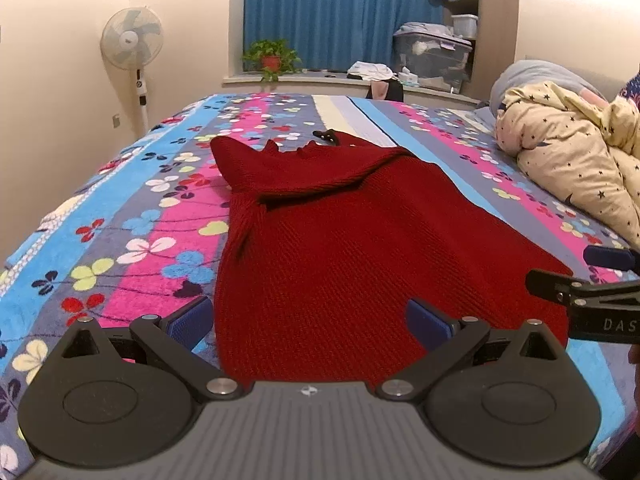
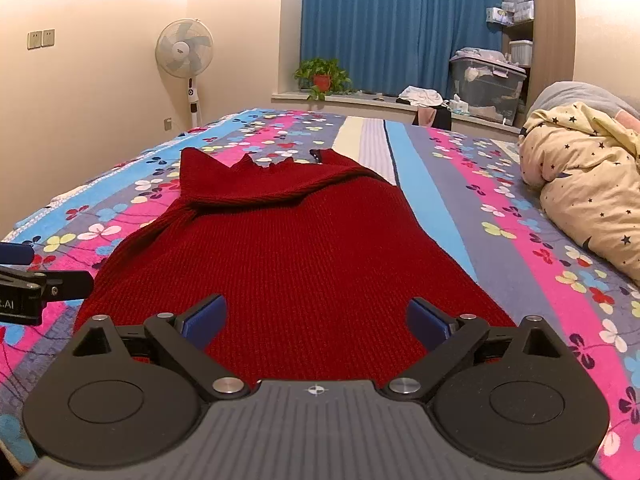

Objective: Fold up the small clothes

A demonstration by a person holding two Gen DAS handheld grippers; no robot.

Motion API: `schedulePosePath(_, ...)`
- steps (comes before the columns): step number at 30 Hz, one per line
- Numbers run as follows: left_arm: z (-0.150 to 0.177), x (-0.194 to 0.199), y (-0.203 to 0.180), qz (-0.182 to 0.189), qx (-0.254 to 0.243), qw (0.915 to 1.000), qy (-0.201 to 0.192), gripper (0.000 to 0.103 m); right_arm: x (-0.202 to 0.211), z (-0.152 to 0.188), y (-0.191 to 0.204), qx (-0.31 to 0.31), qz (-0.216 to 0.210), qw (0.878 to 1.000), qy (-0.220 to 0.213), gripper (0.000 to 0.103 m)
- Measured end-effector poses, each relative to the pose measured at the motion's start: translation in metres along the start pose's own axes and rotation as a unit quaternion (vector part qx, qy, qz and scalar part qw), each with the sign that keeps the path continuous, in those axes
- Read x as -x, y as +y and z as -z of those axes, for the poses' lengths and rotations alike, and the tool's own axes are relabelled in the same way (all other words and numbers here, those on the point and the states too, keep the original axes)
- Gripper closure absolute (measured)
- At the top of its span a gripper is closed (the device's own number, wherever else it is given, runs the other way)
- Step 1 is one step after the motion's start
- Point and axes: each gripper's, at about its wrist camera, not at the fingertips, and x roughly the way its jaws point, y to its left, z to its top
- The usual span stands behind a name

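Note:
A dark red knitted sweater (image 1: 340, 248) lies flat on the bed, hem toward me, with a sleeve folded across its upper part; it also shows in the right wrist view (image 2: 296, 256). My left gripper (image 1: 310, 320) is open over the hem's left part, its left finger off the cloth's edge. My right gripper (image 2: 316, 320) is open over the hem's right part. Neither holds cloth. The right gripper shows at the right edge of the left wrist view (image 1: 592, 280), and the left gripper shows at the left edge of the right wrist view (image 2: 36, 276).
The bed has a flowered striped bedspread (image 1: 140, 216). A cream star-print duvet (image 1: 576, 152) is bunched at the right. A standing fan (image 1: 134, 52), a potted plant (image 1: 272, 56) and storage boxes (image 1: 432, 54) stand beyond the bed.

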Motion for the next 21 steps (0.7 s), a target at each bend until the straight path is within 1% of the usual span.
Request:
schedulePosePath(8, -0.0015, 0.0018, 0.0001, -0.006, 0.000, 1.0000, -0.004, 0.001, 0.0037, -0.0001, 0.0014, 0.001, 0.004, 1.000, -0.012, 0.008)
schedulePosePath(13, -0.0020, 0.0019, 0.0014, -0.006, 0.002, 1.0000, -0.001, 0.001, 0.0024, -0.0015, 0.0015, 0.003, 0.008, 1.000, -0.012, 0.008)
schedulePosePath(21, -0.0015, 0.0016, 0.0000, -0.005, 0.001, 1.0000, 0.000, 0.001, 0.0028, -0.0010, 0.0037, 0.003, -0.001, 1.000, -0.008, 0.008)
